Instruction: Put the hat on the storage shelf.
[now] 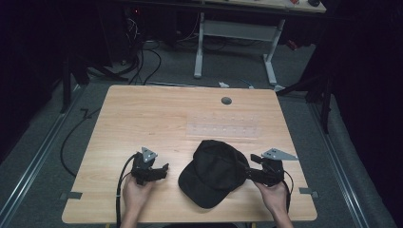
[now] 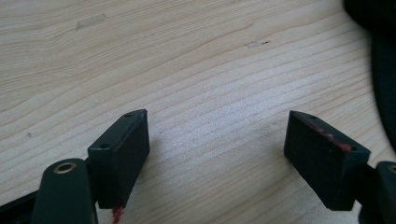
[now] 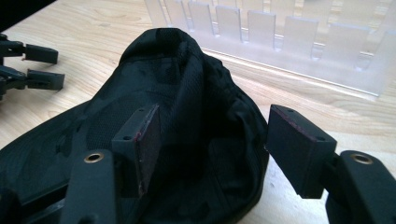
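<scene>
So far little looks done: the black cap (image 1: 215,172) lies on the tabletop (image 1: 142,118), near its front edge, crown up and brim toward the person, not lifted or folded. The right tongs (image 3: 212,140) stand apart with the cap's rear edge between their jaws, one jaw against or inside the fabric and the other just outside it, not yet closed. The left tongs (image 2: 217,154) are also spread wide, over bare wood just left of the cap and holding nothing. A clear plastic rack (image 1: 223,129) sits just beyond the cap. Gripping the cap and everything after it seems left to do.
</scene>
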The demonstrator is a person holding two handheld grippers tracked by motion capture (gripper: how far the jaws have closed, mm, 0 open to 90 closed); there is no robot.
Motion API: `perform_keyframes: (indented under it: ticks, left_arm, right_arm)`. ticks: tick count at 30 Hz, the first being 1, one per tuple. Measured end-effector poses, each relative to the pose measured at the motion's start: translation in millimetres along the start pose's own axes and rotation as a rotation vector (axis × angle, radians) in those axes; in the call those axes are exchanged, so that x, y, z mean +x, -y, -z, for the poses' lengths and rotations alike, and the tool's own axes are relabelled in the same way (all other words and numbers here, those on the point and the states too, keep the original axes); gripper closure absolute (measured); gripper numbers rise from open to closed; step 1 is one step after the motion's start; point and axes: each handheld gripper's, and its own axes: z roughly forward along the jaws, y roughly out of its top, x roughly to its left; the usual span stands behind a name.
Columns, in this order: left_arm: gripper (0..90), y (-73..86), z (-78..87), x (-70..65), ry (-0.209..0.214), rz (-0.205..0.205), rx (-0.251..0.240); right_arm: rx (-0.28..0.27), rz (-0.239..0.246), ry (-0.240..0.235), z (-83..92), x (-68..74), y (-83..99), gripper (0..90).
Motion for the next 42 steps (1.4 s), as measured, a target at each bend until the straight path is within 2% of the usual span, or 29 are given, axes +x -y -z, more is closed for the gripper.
perform_keyframes:
  ticks: [8,9,14,22,27,30,31,32,35,42]
  left_arm:
    - [22.7,0.0,0.0,-0.1,-0.002,0.000,-0.001]
    - [22.7,0.0,0.0,-0.1,-0.002,0.000,-0.001]
    - [22.7,0.1,0.0,-0.1,-0.002,0.000,-0.001]
    - [22.7,0.0,0.0,-0.1,-0.002,0.000,-0.001]
    - [22.6,0.1,0.0,-0.1,-0.002,0.000,-0.001]
    - [22.6,0.1,0.0,-0.1,-0.002,0.000,-0.001]
    - [22.7,0.1,0.0,-0.1,-0.003,0.000,-0.001]
    - [22.7,0.1,0.0,-0.1,-0.003,0.000,-0.001]
    - [22.6,0.1,0.0,-0.2,-0.002,0.000,-0.002]
    - [22.4,0.2,-0.1,-0.2,-0.003,-0.003,-0.001]
  right_arm:
    - [0.022,-0.006,-0.005,-12.2,1.2,-7.9,34.3]
    - [0.030,-0.018,-0.023,-16.9,-0.2,-9.3,34.3]
    - [0.036,-0.035,-0.038,-25.8,-1.5,-11.5,34.8]
    - [0.076,-0.014,-0.018,-42.3,1.2,-16.9,36.0]
    - [0.069,0.016,0.027,-50.2,2.8,-16.7,36.8]
    - [0.075,0.011,0.027,-52.0,2.4,-17.3,39.5]
    - [0.092,-0.004,0.012,-53.3,1.2,-18.2,44.2]
    - [0.092,-0.004,0.012,-53.3,1.2,-18.2,44.2]
    - [0.114,-0.031,-0.016,-54.8,-1.1,-19.0,56.5]
    - [0.097,-0.023,-0.056,-57.4,-1.5,-18.8,76.2]
